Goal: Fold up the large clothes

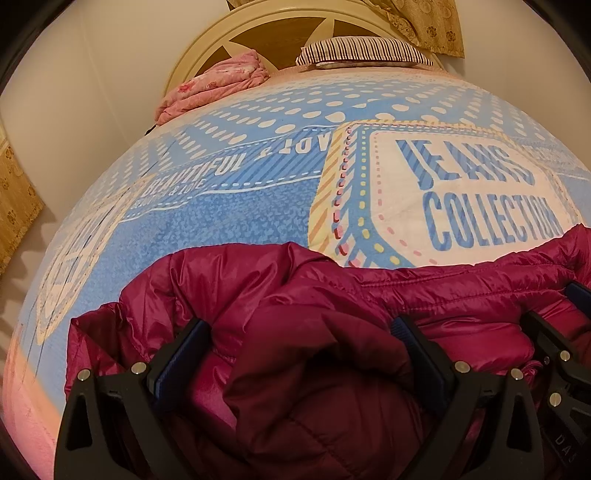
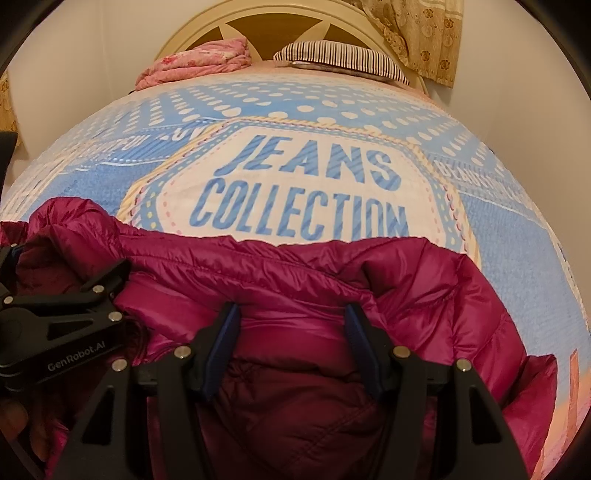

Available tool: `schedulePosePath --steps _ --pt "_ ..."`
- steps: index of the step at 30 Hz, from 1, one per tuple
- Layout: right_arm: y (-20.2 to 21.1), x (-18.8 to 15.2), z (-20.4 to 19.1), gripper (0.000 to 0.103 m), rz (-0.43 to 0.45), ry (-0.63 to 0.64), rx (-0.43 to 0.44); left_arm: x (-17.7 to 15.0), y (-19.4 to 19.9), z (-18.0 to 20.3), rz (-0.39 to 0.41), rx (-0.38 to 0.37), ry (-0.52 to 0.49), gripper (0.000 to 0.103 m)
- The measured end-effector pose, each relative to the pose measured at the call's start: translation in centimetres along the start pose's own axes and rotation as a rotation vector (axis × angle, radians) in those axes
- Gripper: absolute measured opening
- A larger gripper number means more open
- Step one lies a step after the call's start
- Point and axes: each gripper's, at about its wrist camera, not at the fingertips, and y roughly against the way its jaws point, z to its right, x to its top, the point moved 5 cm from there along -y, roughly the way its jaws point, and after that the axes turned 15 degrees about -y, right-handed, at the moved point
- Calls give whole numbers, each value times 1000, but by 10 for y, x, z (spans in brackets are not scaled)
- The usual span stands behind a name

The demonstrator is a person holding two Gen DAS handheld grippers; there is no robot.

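While my wide left gripper (image 1: 301, 332) and half-open right gripper (image 2: 291, 321) straddle it, the shiny puffy magenta jacket (image 2: 295, 273) stretches nine to three o'clock.

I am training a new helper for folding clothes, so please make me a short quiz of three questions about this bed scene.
1. True or false: the left tongs and the right tongs are both at the magenta jacket.
2. The pillow at the headboard is: A striped, B dotted, C plain.
3. Fill in: the bed sheet reads "JEANS ____".
Key: 1 true; 2 A; 3 COLLECTION.
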Motion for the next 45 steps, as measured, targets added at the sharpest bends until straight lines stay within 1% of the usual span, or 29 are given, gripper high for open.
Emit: schedulePosePath --steps 2,6,13,16,18,20,22,24,27,30,32,33,34,35,40,45 --pt "-1 0 0 63 -1 0 0 0 0 1 -2 15 -5 102" --pt "-1 1 -1 63 -6 10 -12 2 0 3 -2 35 -23 102" --pt "1 2 -1 63 -8 12 -7 5 5 3 -8 31 -30 102" --pt "9 4 0 64 -20 29 8 6 25 -5 -1 46 -36 102" --pt "23 5 1 72 -14 47 6 7 49 -13 25 35 -20 102" --pt "40 4 4 76 7 65 -10 3 73 -19 57 24 -22 102" --pt "63 -2 11 76 36 63 -16 -5 96 -20 82 28 -40 102" --pt "79 -10 17 80 40 44 -2 -20 119 -15 101 19 -78 102" --pt "101 -32 25 81 38 40 2 -45 143 -9 116 7 -103 102" --pt "117 -58 32 81 17 51 -1 -76 163 -6 110 -7 -114 102" --pt "130 -81 38 81 9 48 -3 -100 175 -9 110 -17 -102 102" --pt "133 -86 40 81 7 51 -6 -111 180 -11 110 -20 -95 102" --pt "140 -101 43 81 2 56 -6 -121 183 -12 106 -22 -91 102" --pt "144 -107 45 81 0 54 -6 -134 186 -14 102 -21 -85 102" --pt "173 -153 66 82 -14 19 4 -197 201 -27 59 -12 -47 102" --pt "191 -189 77 82 -29 14 -1 -243 214 -39 29 -2 -17 102"
